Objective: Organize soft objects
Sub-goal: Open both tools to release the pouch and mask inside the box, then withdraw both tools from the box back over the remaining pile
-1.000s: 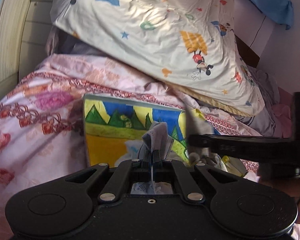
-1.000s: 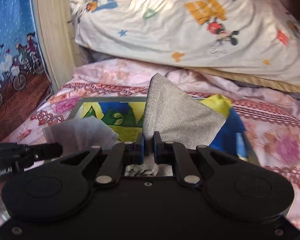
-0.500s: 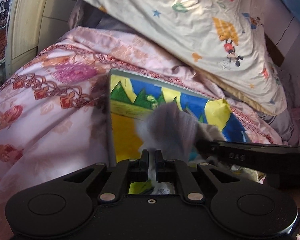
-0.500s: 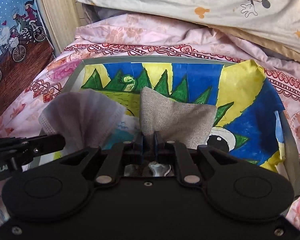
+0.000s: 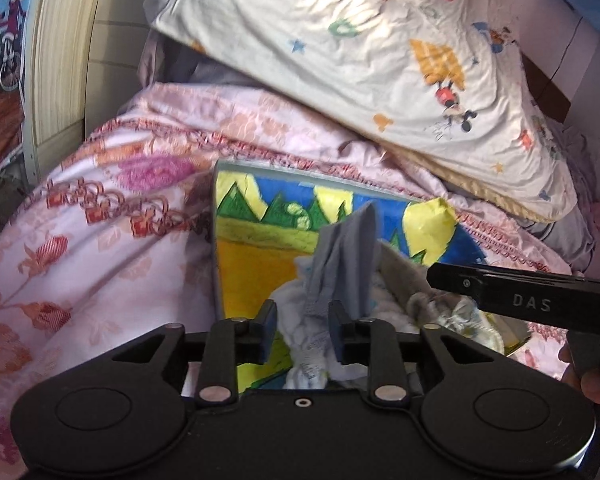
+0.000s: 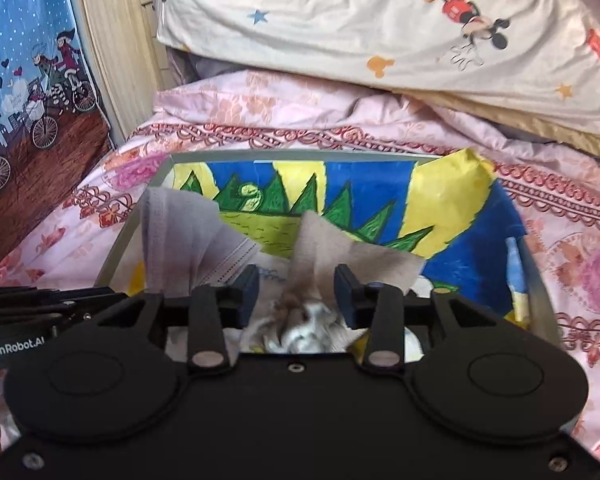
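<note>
Grey face mask: stands crumpled in the painted tray, between the jaws of the left hand-held gripper, which have just been opening; pads clear of it, released. Beige cloth: in the same tray, at 3 o'clock of the mask, between the just-opening, released jaws of the right hand-held gripper. Tray: on a pink floral quilt. Cartoon-print pillow: at 12 o'clock.

— Your left gripper: what does the lens catch?
— Matte black body, two round discs, silver rivets, blue-padded fingers.
— Your right gripper?
— The same build; white "DAS" lettering along its side.
</note>
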A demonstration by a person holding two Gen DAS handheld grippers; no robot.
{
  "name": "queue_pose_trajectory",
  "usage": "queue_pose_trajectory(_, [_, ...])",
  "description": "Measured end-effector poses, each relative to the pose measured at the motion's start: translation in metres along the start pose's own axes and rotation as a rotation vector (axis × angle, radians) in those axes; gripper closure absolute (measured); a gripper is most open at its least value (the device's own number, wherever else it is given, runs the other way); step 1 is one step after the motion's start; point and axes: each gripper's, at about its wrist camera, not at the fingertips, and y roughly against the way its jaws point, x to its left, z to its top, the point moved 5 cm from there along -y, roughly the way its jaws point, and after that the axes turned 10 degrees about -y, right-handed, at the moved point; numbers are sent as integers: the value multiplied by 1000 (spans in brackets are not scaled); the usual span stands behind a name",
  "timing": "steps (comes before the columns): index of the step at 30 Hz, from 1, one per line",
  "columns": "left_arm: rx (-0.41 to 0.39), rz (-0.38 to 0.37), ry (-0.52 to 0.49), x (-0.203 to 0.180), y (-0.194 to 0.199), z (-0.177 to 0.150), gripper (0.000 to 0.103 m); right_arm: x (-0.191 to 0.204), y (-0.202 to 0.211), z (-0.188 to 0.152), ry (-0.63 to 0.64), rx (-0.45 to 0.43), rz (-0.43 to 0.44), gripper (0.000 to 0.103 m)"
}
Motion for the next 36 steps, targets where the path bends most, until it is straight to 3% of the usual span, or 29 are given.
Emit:
queue_pose_trajectory(7, [-93, 7, -33, -24, 38, 6, 38, -14, 53, 6, -46, -92, 20, 42])
queue_pose_trajectory(11, [-133, 11, -81, -40, 64, 10, 30, -25, 89, 6, -73, -148, 21, 23])
queue_pose_trajectory(17, [-201, 13, -83, -53, 117, 11, 21, -32, 146, 3, -105, -213, 30, 15])
queue_pose_trajectory(20, [-234, 26, -83, -59, 147, 9, 15, -31, 174, -1, -126, -240, 37, 5])
queue_pose_trajectory(27, [-312, 57, -82, -73, 217, -4, 1, -20, 245, -18, -115, -319, 45, 1])
queue_pose_trajectory(36, [-315, 125, -95, -91, 269, -37, 1, -21, 309, -54, -106, -349, 57, 1])
